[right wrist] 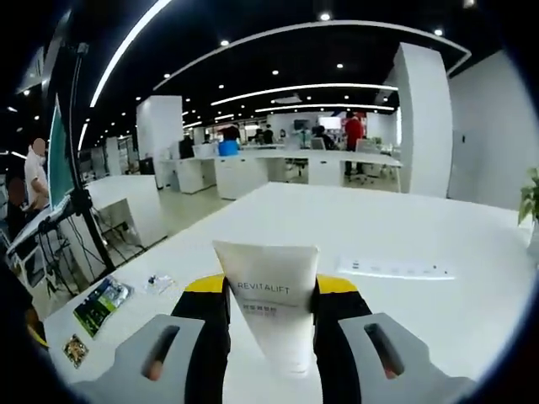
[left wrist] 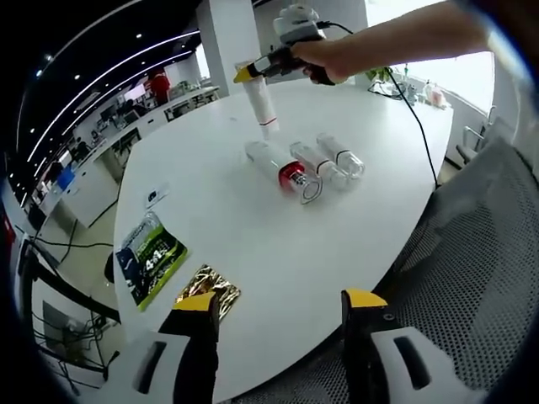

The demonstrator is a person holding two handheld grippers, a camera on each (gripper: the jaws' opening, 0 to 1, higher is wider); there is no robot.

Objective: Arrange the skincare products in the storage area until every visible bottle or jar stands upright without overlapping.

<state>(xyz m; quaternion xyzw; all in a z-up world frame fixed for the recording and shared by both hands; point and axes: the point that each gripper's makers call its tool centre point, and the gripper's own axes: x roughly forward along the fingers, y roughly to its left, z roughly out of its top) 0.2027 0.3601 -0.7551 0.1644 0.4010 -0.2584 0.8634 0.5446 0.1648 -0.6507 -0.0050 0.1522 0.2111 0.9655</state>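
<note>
A: Now, item one: white tube, marked REVITALIFT. Pinched between the jaws of the right gripper, flat crimped end toward the lens. From the left gripper view, held clear above the white table, cap end pointing down, just behind the lying bottles.

B: And the rest of the stock?

A: Item two: clear bottle with red band, lying on its side. Items three and four: two clear bottles, also on their sides, close together just beside the red-banded one. None upright.

B: Left gripper?

A: Jaws spread, nothing between them, well apart from the bottles, near the table edge. Beside it: green packet and gold foil packet, flat.

B: Step in hand?

A: Probably standing the tube on its cap. Not yet set down.

B: Next move?

A: Lower straight, cap flat on a bare patch near the bottles without touching them; release only once steady. Afterwards, three bottles left to right.
</note>
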